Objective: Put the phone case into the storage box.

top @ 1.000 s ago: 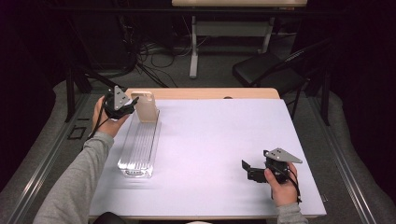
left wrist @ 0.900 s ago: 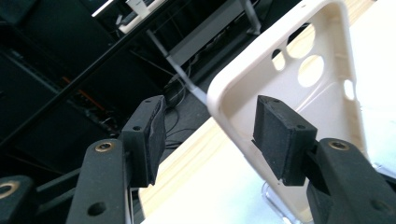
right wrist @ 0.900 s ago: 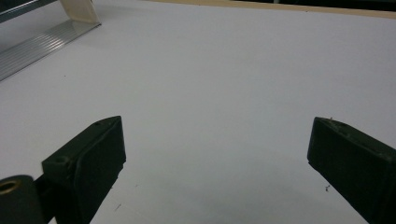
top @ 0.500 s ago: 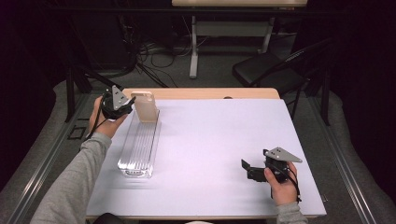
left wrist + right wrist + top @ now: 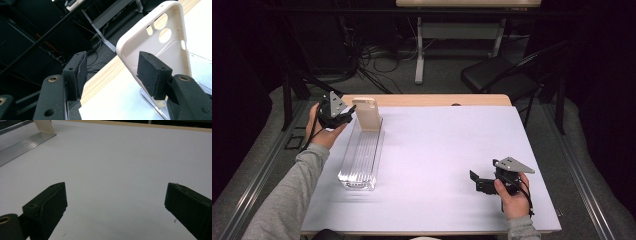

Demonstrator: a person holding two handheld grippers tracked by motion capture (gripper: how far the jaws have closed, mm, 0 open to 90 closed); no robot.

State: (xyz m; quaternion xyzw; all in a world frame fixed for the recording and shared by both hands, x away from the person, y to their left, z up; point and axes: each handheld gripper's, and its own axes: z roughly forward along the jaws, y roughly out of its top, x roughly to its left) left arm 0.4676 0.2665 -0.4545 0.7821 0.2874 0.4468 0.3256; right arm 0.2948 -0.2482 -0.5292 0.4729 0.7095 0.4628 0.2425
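A cream phone case [image 5: 367,115] stands upright at the far end of a clear ridged rack [image 5: 361,160] on the left of the table. My left gripper [image 5: 349,112] hovers just left of the case. Seen from the left gripper view, the case [image 5: 160,47] shows its hollow inside and camera holes. My left gripper [image 5: 112,67] has just been opening its jaws; the case's edge stands just beyond the pads, which do not press on it. At the near right, my right gripper [image 5: 476,181] rests low over the mat. It stands open [image 5: 116,195] with nothing between its jaws.
A pale mat [image 5: 447,150] covers the table, with a wooden strip [image 5: 437,100] along the far edge. A black folding chair [image 5: 502,75] and cables lie on the floor beyond. The right gripper view catches the rack [image 5: 22,146] and case [image 5: 45,126] at its top left.
The left hand has shifted slightly beside the case. The case, the rack and the right gripper have stayed where they were.
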